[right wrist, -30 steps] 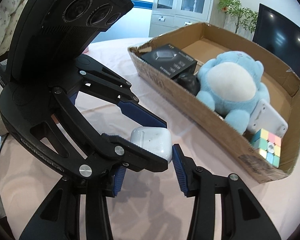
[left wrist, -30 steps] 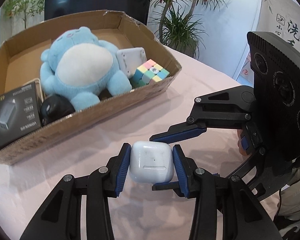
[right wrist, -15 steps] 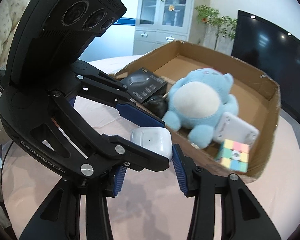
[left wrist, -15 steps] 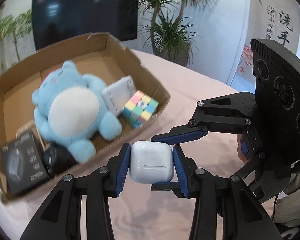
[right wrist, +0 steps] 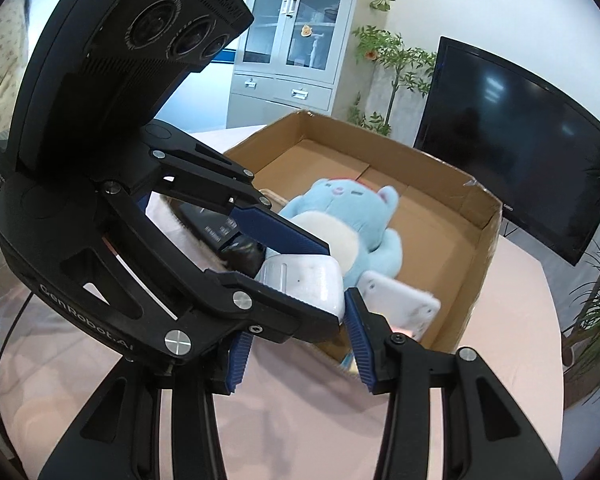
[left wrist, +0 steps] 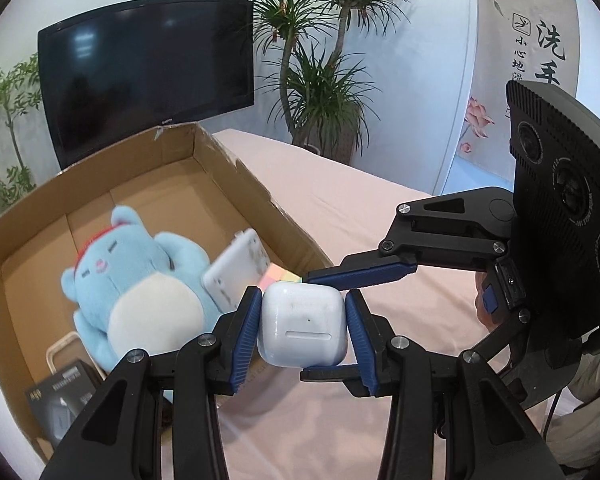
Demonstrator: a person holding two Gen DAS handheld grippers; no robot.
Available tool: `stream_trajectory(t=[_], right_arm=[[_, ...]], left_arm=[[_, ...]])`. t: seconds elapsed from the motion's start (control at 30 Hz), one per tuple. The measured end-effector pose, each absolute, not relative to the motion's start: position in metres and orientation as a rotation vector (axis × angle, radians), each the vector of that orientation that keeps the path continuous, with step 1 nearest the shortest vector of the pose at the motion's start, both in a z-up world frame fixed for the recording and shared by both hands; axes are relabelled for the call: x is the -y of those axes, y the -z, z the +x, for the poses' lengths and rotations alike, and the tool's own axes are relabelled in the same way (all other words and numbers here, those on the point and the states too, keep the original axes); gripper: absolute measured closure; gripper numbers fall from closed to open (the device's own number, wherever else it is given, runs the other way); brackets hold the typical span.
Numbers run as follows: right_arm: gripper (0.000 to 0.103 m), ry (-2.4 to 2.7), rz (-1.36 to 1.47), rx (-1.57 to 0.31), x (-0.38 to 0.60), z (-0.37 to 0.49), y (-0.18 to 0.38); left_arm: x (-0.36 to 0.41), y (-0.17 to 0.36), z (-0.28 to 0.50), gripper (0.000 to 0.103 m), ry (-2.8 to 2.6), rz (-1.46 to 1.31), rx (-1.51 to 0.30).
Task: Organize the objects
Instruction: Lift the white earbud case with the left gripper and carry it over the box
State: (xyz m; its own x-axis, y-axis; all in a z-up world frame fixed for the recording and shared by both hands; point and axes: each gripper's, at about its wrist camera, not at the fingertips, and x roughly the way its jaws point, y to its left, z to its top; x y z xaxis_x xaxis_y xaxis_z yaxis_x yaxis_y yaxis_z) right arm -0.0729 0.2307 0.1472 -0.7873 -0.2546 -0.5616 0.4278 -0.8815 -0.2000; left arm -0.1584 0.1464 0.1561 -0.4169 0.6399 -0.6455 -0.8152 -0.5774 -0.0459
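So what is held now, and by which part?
The left gripper holds the white earbud case by its two opposite sides. The right gripper stands open around it.

Bright, even indoor light, soft shadows on the table (right wrist: pixel 300 420), glare on the television (left wrist: pixel 148 68), fisheye-bent, dark-cornered edges.

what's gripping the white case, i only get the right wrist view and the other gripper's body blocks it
observer: the left gripper; its jaws press two opposite sides of the white case.
operator: where are my jaws
observer: the right gripper brackets it, one finger above, one below; contact unclear.
operator: what's hidden in the box corner
observer: a black box lies in the cardboard box's near corner.
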Motion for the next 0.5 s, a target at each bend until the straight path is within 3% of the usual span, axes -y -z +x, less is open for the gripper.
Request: stream_trajectory(t=[0.3, 0.5], right_arm=[[0.062, 2.650, 0.737, -0.349, -0.243, -0.123, -0.162], [0.062, 2.648, 0.821, -0.312, -0.257, -0.149, -0.139]], left_arm=[[-0.149, -0.172, -0.216, 0.062, -2.065, -0.833, -0.315], [-0.167, -0.130, -0.245, 0.062, -2.017, -0.902, -0.311]])
